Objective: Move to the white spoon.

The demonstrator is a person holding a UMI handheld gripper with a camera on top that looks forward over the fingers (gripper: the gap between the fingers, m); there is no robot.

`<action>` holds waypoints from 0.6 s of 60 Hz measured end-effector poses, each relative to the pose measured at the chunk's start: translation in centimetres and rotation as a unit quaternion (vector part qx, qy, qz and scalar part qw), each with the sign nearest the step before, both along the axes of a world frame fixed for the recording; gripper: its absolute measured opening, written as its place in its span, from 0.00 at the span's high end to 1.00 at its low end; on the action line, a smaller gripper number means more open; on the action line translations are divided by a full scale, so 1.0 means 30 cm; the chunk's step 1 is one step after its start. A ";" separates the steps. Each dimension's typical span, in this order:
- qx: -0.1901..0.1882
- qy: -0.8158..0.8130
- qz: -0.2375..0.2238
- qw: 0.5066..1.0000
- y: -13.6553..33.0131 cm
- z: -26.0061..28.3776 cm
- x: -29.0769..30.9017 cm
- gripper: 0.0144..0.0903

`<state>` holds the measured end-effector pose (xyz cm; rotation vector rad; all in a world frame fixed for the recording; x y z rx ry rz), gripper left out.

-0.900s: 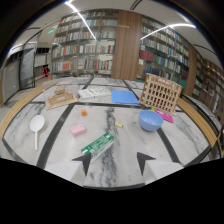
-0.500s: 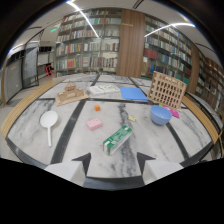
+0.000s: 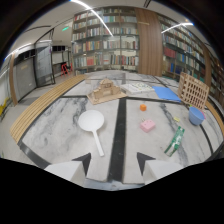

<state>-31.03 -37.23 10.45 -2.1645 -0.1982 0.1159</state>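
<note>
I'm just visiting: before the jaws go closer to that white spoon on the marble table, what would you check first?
1. White spoon in view, just ahead of the gripper: ok.
2. Jaws open, nothing between them: ok.
3. Path to the spoon free; the pink block and green packet lie off to the right: ok.
4. Gripper lined up with the spoon: not ok, the handle ends slightly left of the left jaw.
5. Spoon lying flat on the table: ok.
6. Whether the spoon is fixed or loose: cannot tell.

Claw (image 3: 114, 164) base lost in dark lower rim, green packet (image 3: 174, 141) print unreadable, book spines blurred
</note>
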 end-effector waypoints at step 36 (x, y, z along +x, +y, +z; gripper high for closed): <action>-0.009 -0.007 -0.022 1.000 0.386 -0.156 -0.350 0.05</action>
